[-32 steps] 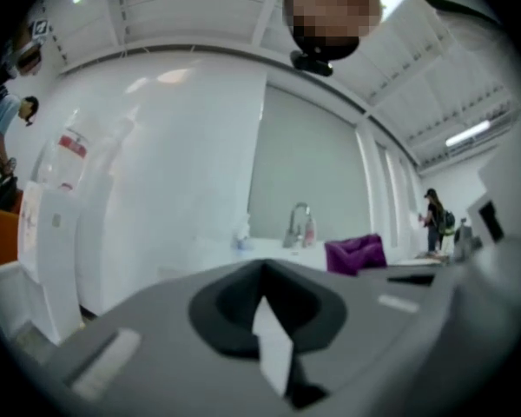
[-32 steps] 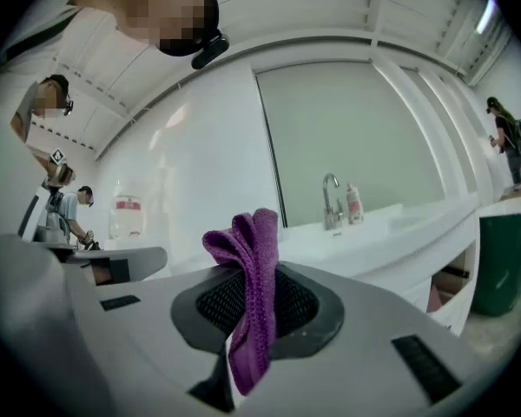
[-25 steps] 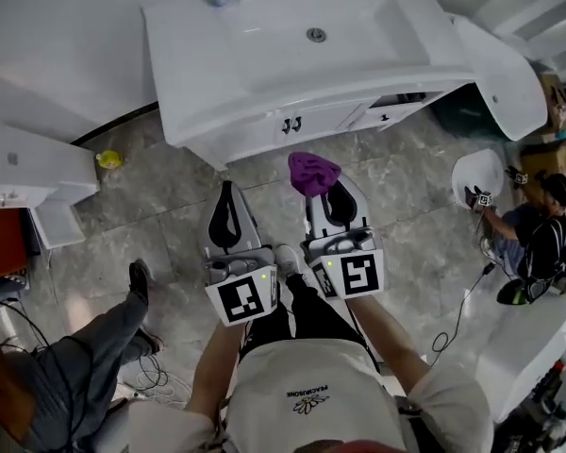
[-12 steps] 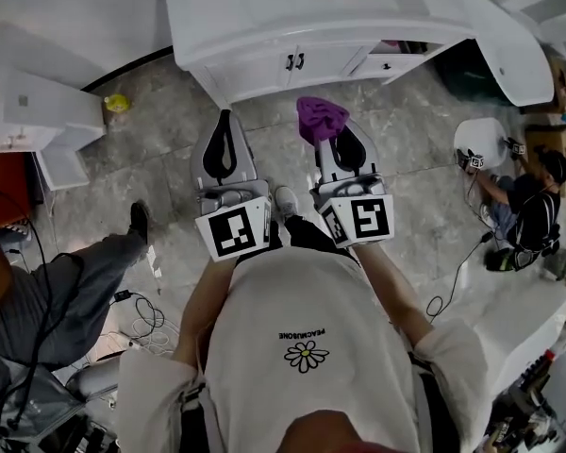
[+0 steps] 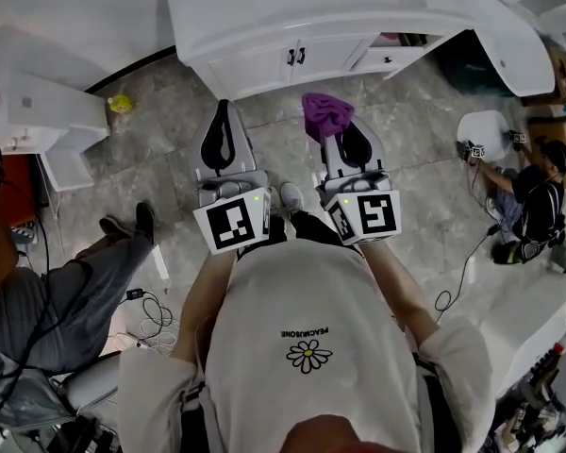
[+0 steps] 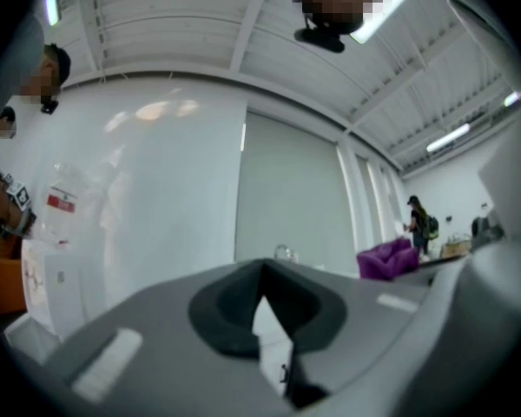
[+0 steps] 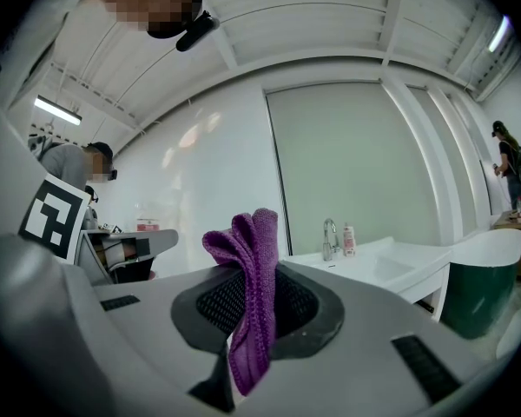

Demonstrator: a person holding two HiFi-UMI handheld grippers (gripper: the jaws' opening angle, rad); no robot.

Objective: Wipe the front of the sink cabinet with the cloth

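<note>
The white sink cabinet (image 5: 264,64) stands at the top of the head view, its two doors shut with dark handles (image 5: 295,57). My right gripper (image 5: 332,128) is shut on a bunched purple cloth (image 5: 326,113), held above the floor a short way from the cabinet front and apart from it. In the right gripper view the cloth (image 7: 247,294) stands up between the jaws, with the sink basin (image 7: 391,263) and faucet (image 7: 330,237) beyond. My left gripper (image 5: 223,111) hangs beside it, shut and holding nothing. The cloth (image 6: 389,259) also shows at the right of the left gripper view.
A drawer (image 5: 396,50) at the cabinet's right stands open. White fixtures (image 5: 47,121) line the left, a white tub (image 5: 509,45) the upper right. One person sits at the left (image 5: 47,300), another crouches at the right (image 5: 538,206). Cables (image 5: 151,319) lie on the stone floor.
The head view has tilted, so the cabinet sits higher in frame. Both grippers have edged slightly toward the cabinet. The cloth stays clamped in the right gripper.
</note>
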